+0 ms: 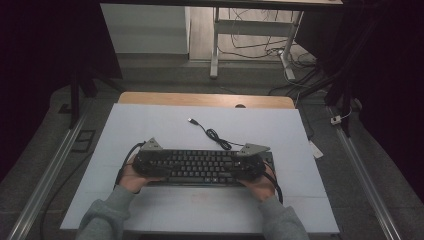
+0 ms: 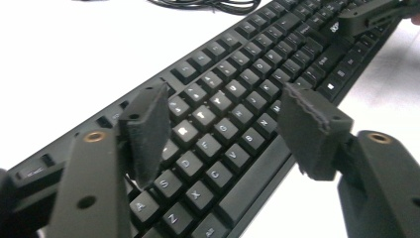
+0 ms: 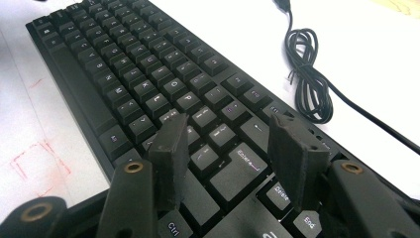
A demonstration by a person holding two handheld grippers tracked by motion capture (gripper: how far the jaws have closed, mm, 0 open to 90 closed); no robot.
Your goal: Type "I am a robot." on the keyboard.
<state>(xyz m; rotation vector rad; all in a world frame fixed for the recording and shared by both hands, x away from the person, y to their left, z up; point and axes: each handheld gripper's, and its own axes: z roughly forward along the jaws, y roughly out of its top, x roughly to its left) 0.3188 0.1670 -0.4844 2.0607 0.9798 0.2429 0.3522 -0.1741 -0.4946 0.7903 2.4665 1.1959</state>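
- While the black keyboard (image 1: 202,167) lies flat on the white table (image 1: 150,125), the left tool (image 2: 225,134) hovers above its letter keys with jaws standing apart and nothing between them.
- At the keyboard's other end, the right tool (image 3: 230,158) hangs over the Enter key, jaws likewise apart, pads clear of the keys.
- Judging by this, neither end is gripped; the step looks like a pause between grasps.
- Next, each tool would need to drop to the keyboard's edge and close across the thin frame, evenly, so it lifts level.
- Beyond the right tool, the keyboard's coiled cable (image 3: 309,74) rests on the table, its plug (image 1: 191,120) farther off; it could drag or snag.
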